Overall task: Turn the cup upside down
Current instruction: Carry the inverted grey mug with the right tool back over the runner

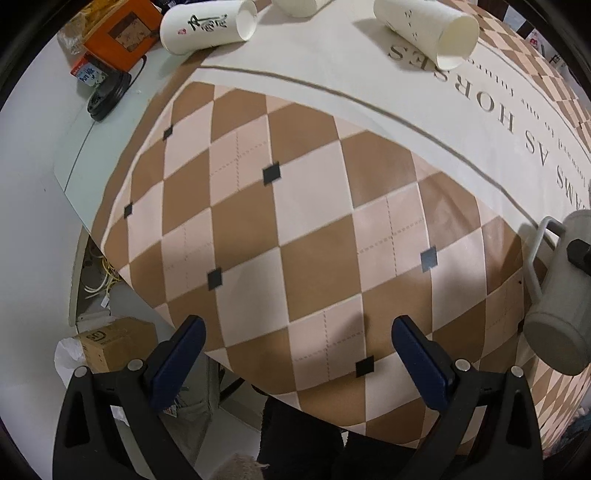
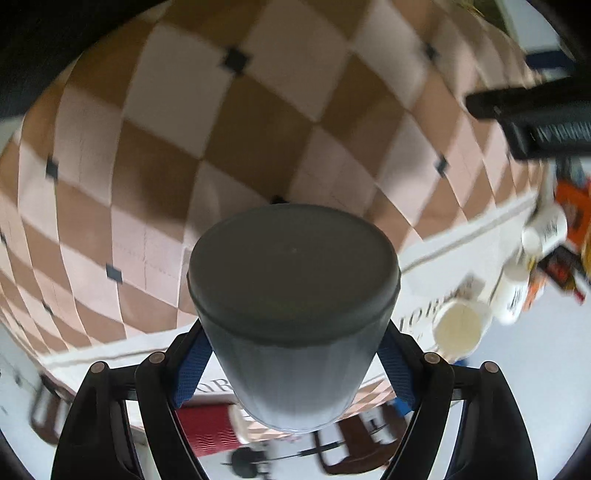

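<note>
A grey mug with a handle [image 1: 561,295] is held in the air at the right edge of the left wrist view, tilted with its flat base toward the camera. In the right wrist view the same grey mug [image 2: 293,310] fills the middle, base toward the camera. My right gripper [image 2: 295,354] is shut on its sides, above the checkered cloth. My left gripper [image 1: 295,350] is open and empty over the near edge of the table.
A brown and pink checkered cloth [image 1: 295,206] covers the table. White paper cups [image 1: 207,27] [image 1: 428,27] lie on their sides at the far end, beside an orange box [image 1: 122,33]. A cardboard box [image 1: 110,343] sits on the floor at the left.
</note>
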